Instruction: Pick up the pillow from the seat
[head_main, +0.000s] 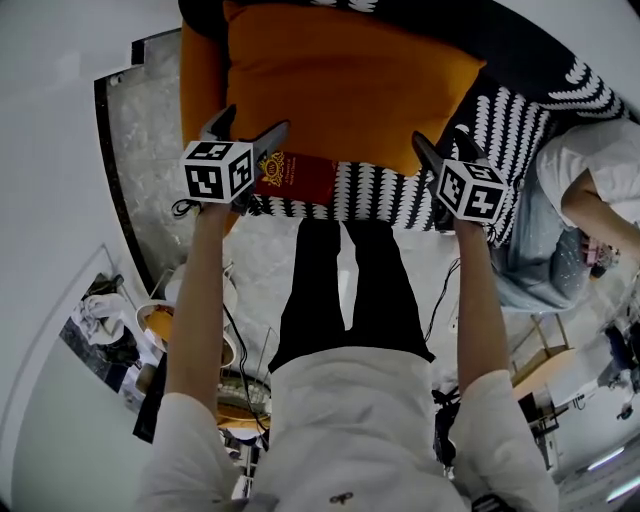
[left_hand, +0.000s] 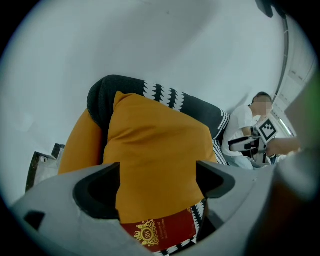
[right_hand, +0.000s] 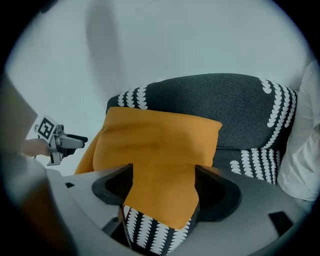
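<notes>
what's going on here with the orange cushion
A person holds the left gripper and right gripper at the lower corners of a square orange fabric pillow resting on the dark, white-patterned seat. Both grippers' fingers stand open around its edge without pressing, so it is not picked up yet. A red booklet with gold crest lies by the left gripper.

Studio-like room: bare white wall, patterned armchair, clutter on marbled floor

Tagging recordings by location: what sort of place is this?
Probably an indoor lounge or living-room corner: an orange pillow on a black-and-white patterned sofa against a plain white wall, with a mottled grey floor below.
</notes>
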